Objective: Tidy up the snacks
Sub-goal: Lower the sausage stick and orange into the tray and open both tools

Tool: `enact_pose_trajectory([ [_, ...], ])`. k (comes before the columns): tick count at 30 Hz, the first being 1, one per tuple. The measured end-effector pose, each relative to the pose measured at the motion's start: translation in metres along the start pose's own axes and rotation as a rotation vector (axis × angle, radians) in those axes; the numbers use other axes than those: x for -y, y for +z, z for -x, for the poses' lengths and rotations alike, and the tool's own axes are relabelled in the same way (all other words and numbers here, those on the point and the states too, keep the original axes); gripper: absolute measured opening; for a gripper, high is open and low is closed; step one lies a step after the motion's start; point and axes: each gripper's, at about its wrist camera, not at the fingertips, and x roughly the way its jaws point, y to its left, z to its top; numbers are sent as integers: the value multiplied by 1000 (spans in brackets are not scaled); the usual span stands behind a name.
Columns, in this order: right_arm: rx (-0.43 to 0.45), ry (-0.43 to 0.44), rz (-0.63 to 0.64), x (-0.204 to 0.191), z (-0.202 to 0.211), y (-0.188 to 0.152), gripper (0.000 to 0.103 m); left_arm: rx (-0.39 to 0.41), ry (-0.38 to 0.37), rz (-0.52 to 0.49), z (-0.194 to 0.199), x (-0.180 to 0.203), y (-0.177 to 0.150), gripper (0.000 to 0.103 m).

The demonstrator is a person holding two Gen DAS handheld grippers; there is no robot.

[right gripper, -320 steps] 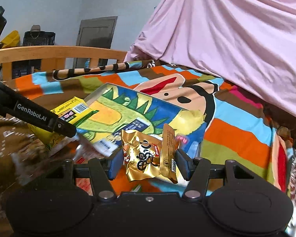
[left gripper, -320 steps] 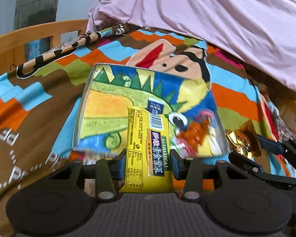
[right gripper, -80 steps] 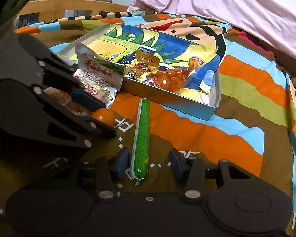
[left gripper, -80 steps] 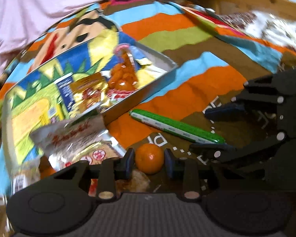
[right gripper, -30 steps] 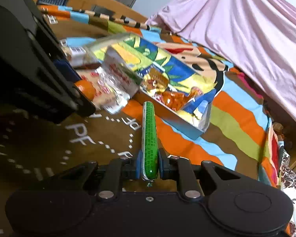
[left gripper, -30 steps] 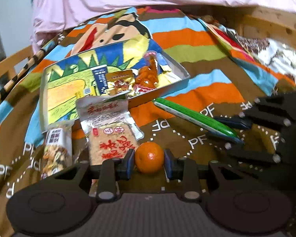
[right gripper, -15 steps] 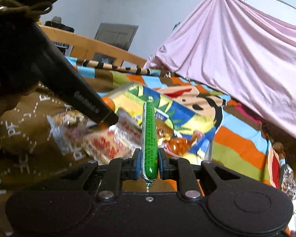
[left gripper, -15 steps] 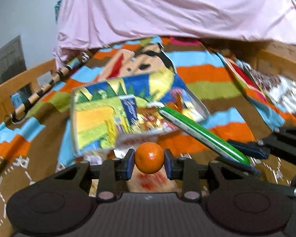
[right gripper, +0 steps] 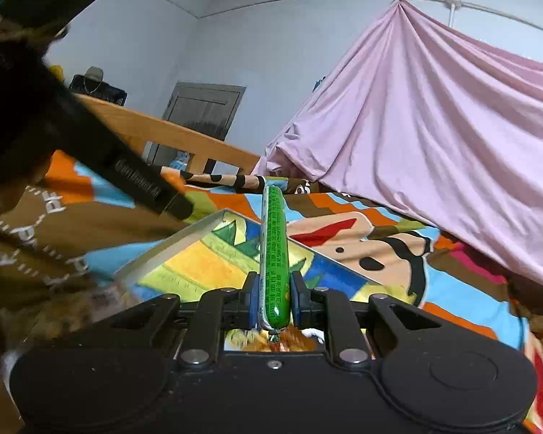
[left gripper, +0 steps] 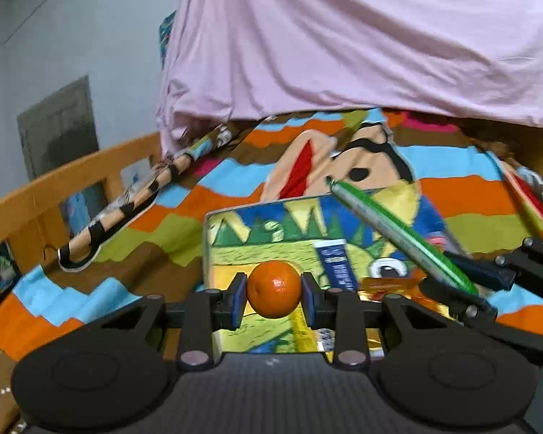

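Note:
My left gripper (left gripper: 273, 294) is shut on a small orange mandarin (left gripper: 273, 289), held in the air over the near part of the tin tray (left gripper: 208, 238) with a bright dinosaur print. My right gripper (right gripper: 273, 298) is shut on a green sausage stick (right gripper: 273, 253) that points forward and up over the same tray (right gripper: 170, 249). From the left wrist view that stick (left gripper: 402, 235) slants across the tray's right side. A gold snack packet (left gripper: 391, 285) and a blue-labelled packet (left gripper: 338, 264) lie inside the tray.
The tray lies on a striped cartoon blanket (left gripper: 452, 188) over a bed. A wooden bed rail (left gripper: 54, 188) runs along the left, a pink sheet (left gripper: 344, 43) hangs behind. In the right wrist view the left gripper's black body (right gripper: 72, 137) crosses the upper left.
Both grippers have risen and tilted up, moving from the blanket in front of the tray to above it. The mandarin and the sausage stick stay gripped. The loose packets dropped out of view.

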Motion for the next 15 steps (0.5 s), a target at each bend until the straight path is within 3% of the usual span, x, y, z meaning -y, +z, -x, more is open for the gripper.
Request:
enact_pose_trajectory([
  [9, -74, 23, 54, 0, -55, -18, 18, -99, -4, 41, -63, -11, -25, 34],
  [15, -150, 79, 24, 2, -75, -37, 18, -150, -15, 70, -88, -10, -37, 34],
])
